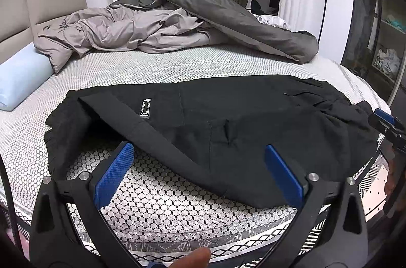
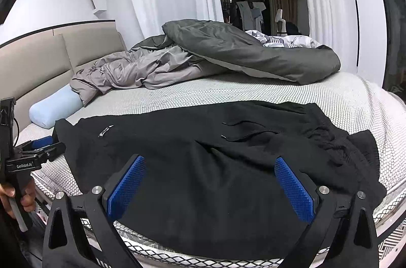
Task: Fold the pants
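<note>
Black pants (image 1: pixel 228 121) lie flat across the near part of the mattress, legs to the left, waistband with drawstrings (image 2: pixel 243 133) to the right. A white label (image 1: pixel 146 107) shows on one leg. My left gripper (image 1: pixel 200 154) is open and empty, hovering over the near edge of the leg section, one leg crossing between its blue pads. My right gripper (image 2: pixel 210 166) is open and empty above the seat of the pants (image 2: pixel 215 166). The right gripper also shows at the right edge of the left wrist view (image 1: pixel 388 123); the left gripper shows at the left of the right wrist view (image 2: pixel 43 146).
A rumpled grey duvet (image 1: pixel 177 27) and a dark blanket (image 2: pixel 253 50) lie along the far side of the bed. A light blue pillow (image 1: pixel 20 75) sits by the beige headboard (image 2: pixel 38 60). The mattress (image 1: pixel 157 197) edge runs just under both grippers. White curtains hang behind.
</note>
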Motion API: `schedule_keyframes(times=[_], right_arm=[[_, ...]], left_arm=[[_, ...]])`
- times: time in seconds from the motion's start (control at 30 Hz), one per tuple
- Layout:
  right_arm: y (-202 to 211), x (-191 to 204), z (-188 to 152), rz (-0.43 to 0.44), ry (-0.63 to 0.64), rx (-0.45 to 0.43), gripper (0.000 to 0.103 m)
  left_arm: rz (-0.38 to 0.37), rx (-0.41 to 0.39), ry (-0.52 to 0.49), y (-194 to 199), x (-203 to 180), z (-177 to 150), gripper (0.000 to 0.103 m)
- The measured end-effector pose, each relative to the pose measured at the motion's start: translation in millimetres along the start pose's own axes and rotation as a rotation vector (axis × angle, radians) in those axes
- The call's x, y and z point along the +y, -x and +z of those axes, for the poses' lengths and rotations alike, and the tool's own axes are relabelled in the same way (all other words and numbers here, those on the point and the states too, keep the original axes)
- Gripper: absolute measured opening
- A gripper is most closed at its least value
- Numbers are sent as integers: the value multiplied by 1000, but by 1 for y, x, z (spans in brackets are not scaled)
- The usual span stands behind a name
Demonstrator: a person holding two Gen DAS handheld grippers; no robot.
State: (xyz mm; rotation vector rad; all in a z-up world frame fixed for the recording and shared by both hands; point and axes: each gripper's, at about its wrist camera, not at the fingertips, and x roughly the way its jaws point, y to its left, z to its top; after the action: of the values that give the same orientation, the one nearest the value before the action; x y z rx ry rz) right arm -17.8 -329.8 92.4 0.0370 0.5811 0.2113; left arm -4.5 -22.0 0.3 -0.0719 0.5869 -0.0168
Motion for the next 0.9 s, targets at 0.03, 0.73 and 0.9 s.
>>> schedule_keyframes(times=[0.03,0.73,0.9], right_arm=[[0,-1,0,-2,2,-2,103],[5,9,1,-111,89,-29,103],[6,7,1,-114,87,-31,103]], left_arm=[[1,0,-1,-1,0,0,102],[47,-5,25,-6,12,0,102],[17,-14,20,-4,11,0,102]])
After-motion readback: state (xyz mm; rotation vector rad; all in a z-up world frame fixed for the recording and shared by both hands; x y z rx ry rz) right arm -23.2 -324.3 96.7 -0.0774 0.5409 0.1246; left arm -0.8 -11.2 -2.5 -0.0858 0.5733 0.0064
